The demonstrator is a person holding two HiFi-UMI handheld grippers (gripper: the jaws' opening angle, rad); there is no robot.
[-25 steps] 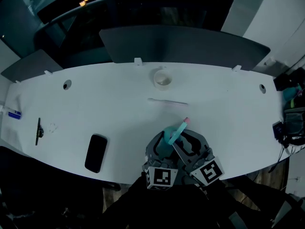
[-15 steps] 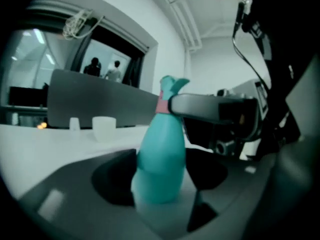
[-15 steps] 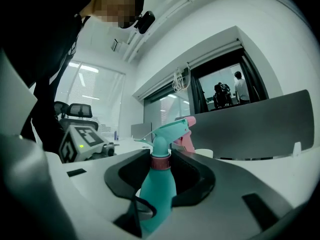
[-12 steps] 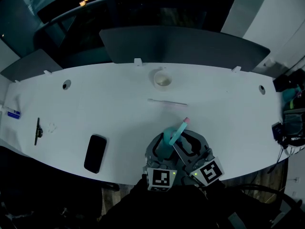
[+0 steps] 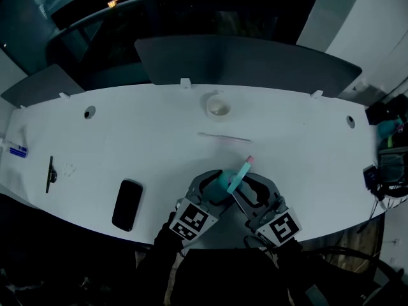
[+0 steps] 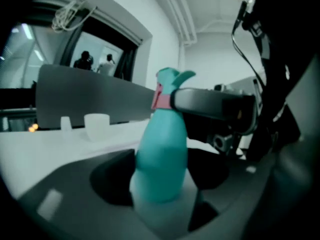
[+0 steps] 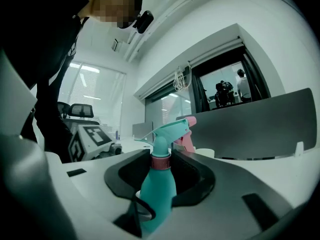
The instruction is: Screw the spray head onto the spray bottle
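Over white table [image 5: 299,139], one spray bottle [image 5: 224,183], one phone [image 5: 127,204]

Close together — left hand-held gripper [image 5: 213,185] angled inward, right hand-held gripper [image 5: 245,190] straight (both clamped).

Teal spray bottle [image 6: 161,154] stands upright, its lower body pinched in the left tool [image 5: 217,187], whose jaws have just eased open a shade around it. The spray head [image 7: 167,130], teal with a pink nozzle tip and pink collar, sits on the bottle's neck. The right tool [image 5: 245,190] clamps its collar, and the nozzle juts out beyond both tools' tips.
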